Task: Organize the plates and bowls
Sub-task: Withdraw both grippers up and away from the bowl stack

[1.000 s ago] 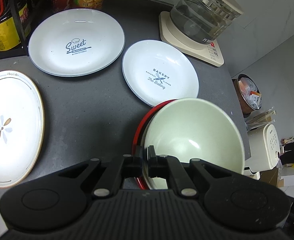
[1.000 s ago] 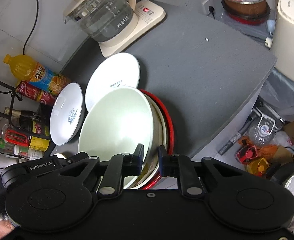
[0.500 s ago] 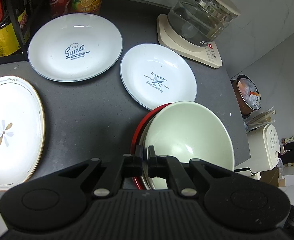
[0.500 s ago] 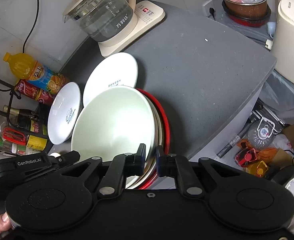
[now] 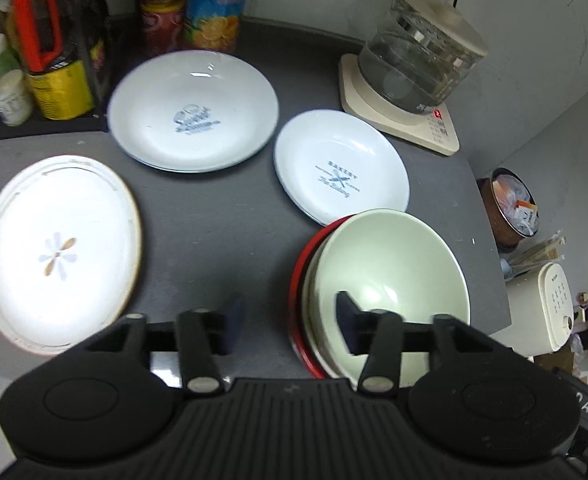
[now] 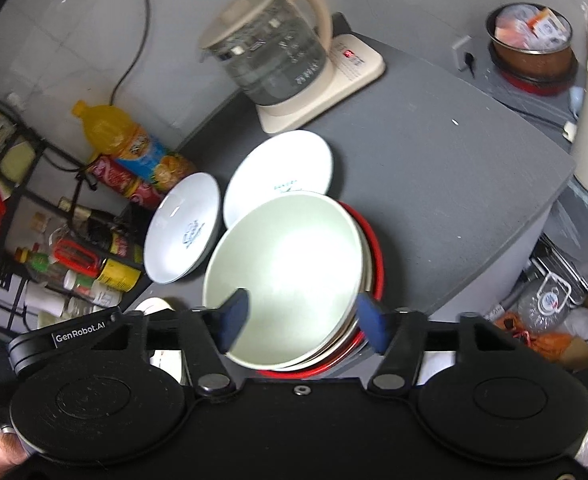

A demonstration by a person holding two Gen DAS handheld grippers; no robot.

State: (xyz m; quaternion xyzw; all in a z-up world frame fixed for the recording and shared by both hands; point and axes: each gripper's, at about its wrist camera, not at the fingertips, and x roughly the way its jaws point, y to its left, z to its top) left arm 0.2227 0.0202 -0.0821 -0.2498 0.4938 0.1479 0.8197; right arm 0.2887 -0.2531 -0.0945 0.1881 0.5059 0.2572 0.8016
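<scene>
A pale green bowl [image 5: 389, 276] sits nested in a stack with a cream bowl and a red bowl [image 5: 297, 280] on the grey counter [image 5: 214, 224]. My left gripper [image 5: 288, 322] is open at the stack's left rim, holding nothing. My right gripper [image 6: 299, 322] is open over the same green bowl [image 6: 290, 276], one finger inside, one outside its right rim. Two white plates lie behind: a "Sweet" plate [image 5: 194, 116] and a smaller "Bakery" plate [image 5: 339, 172]. A white oval plate [image 5: 56, 254] with a flower lies at the left.
A glass kettle [image 5: 417, 68] on a cream base stands at the back right. Bottles and cans [image 5: 210, 4] and a rack of condiments [image 5: 34, 60] line the back left. The counter edge [image 6: 533, 232] drops off at the right, with clutter on the floor.
Both grippers were shut on the stack's rim and have opened, letting it go. The stack now rests on the counter.
</scene>
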